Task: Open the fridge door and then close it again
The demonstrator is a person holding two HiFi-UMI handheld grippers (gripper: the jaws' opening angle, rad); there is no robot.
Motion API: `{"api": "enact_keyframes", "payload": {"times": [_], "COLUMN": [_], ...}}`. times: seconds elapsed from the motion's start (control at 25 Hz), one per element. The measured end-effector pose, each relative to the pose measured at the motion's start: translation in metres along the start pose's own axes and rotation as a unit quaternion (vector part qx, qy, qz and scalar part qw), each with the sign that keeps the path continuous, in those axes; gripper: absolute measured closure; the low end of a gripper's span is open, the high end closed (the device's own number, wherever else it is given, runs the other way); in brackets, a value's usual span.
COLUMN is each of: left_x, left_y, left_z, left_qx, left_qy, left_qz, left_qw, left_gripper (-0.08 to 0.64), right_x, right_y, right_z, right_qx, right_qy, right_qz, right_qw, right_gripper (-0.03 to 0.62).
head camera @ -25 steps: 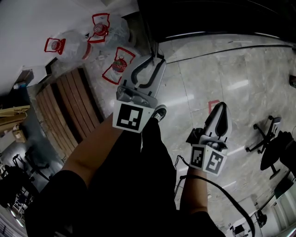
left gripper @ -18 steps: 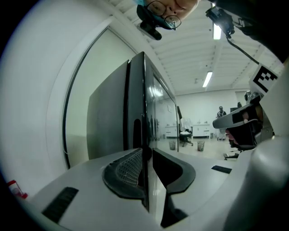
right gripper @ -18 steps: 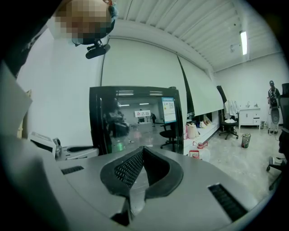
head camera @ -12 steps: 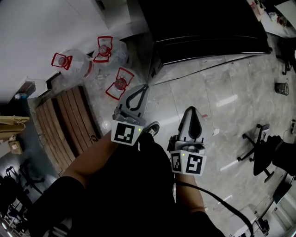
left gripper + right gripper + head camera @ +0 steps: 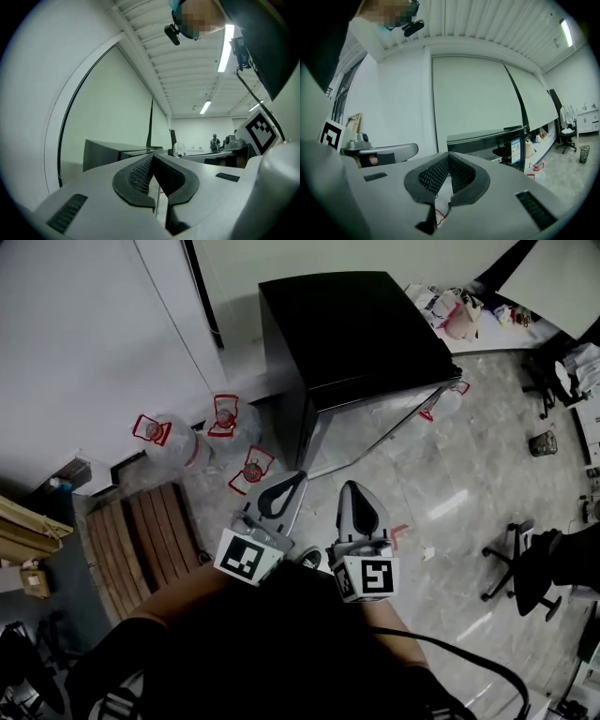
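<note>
One squat black fridge (image 5: 347, 334) stood on the pale tiled floor (image 5: 441, 493) against the white wall, its door seemingly shut and untouched. Well short of it, the left gripper (image 5: 296, 480) and the right gripper (image 5: 350, 487) hung side by side, level and aimed its way. Both sets of fingers were closed on nothing. A second before, only the fridge's dark edge showed, the grippers sat lower and wider apart, and the left fingers stood open. The approach looked barely begun, with the door not yet opened. Clear water jugs with red handles (image 5: 183, 444) sat on the floor left of the fridge.
</note>
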State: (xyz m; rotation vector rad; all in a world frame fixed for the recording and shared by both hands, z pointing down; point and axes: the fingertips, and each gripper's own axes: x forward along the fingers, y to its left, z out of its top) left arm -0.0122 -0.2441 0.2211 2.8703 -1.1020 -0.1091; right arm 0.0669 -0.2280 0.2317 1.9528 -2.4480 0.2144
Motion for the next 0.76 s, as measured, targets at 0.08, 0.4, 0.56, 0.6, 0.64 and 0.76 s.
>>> {"api": "enact_keyframes", "payload": {"times": [0.08,0.4,0.56,0.6,0.64,0.76], "left_x": [-0.006,-0.006,-0.016,-0.014,-0.011,-0.001], "left_y": [-0.008,-0.018,-0.030,-0.029,-0.026,-0.017], "left_z": [0.006,0.021,0.056,0.055,0.050,0.034], "left_qx": [0.006,0.013,0.014,0.017,0.020,0.022], "left_qy": [0.002,-0.001,-0.004,-0.006,-0.007,-0.005], "left_qz": [-0.001,0.003,0.008,0.010,0.013,0.022], "left_qw": [1.0000,0.9999,0.9999,0.9998,0.9997,0.9995], "left_gripper": [0.554,0.554,0.554,0.554,0.554,0.554], "right_x": [-0.008,-0.017,-0.037,-0.035,-0.031,-0.020], "right_y": [0.007,0.010,0.027,0.026,0.025,0.020], "right_z": [0.005,0.028,0.064,0.063,0.058,0.042], "right_qx": [-0.017,-0.030,-0.044,-0.048,-0.049,-0.051], "right_qy": [-0.008,-0.033,-0.038,-0.038,-0.038,-0.038], "right_qz": [0.014,0.018,0.024,0.027,0.029,0.035], "right_qw": [1.000,0.999,0.998,0.998,0.998,0.997], "right_gripper": [0.577,0.577,0.577,0.577,0.577,0.577]}}
